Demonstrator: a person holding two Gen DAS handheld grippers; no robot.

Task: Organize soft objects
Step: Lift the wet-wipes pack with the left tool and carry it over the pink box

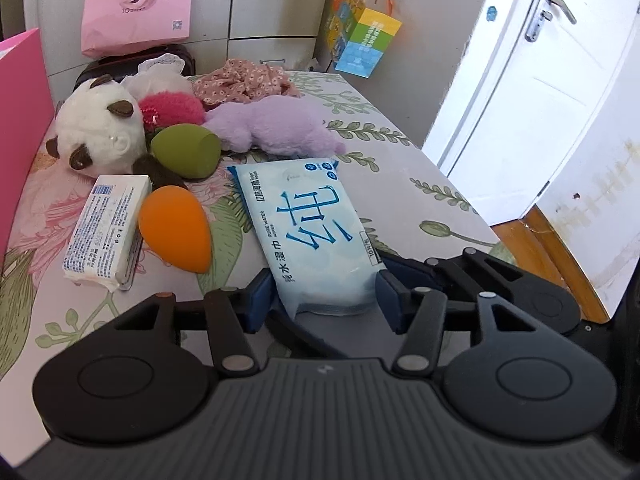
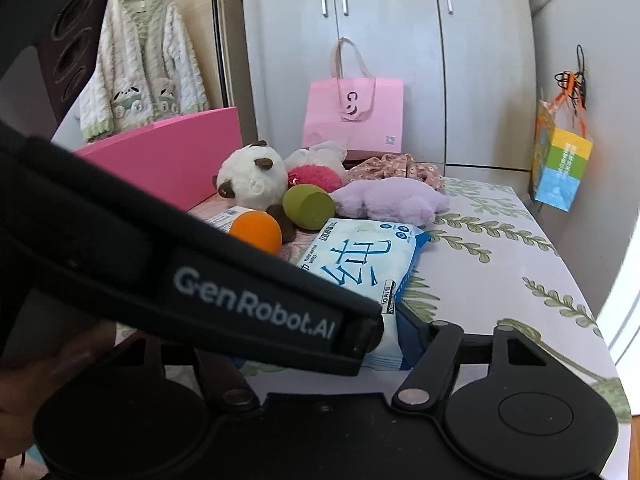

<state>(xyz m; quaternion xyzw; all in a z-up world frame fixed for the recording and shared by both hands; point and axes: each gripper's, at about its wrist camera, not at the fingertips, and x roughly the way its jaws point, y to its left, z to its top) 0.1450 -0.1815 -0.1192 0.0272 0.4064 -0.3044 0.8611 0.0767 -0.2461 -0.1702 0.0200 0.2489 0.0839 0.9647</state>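
Note:
My left gripper (image 1: 326,298) is shut on the near end of a pale blue wet-wipes pack (image 1: 308,228), which rests on the floral table. Behind it lie an orange egg sponge (image 1: 174,228), a green sponge (image 1: 186,151), a white soap-like box (image 1: 108,228), a panda plush (image 1: 98,134), a red fuzzy ball (image 1: 172,108), a purple plush (image 1: 276,126) and floral cloth (image 1: 244,82). In the right wrist view the left gripper's body (image 2: 200,280) crosses in front and hides my right gripper's left finger; its right finger (image 2: 414,340) sits beside the wipes pack (image 2: 360,264).
A pink board (image 1: 20,120) stands at the table's left edge. A pink paper bag (image 2: 354,116) leans at the back against the wardrobe. A colourful bag (image 2: 560,164) hangs on the right wall. A white door (image 1: 520,60) is right of the table.

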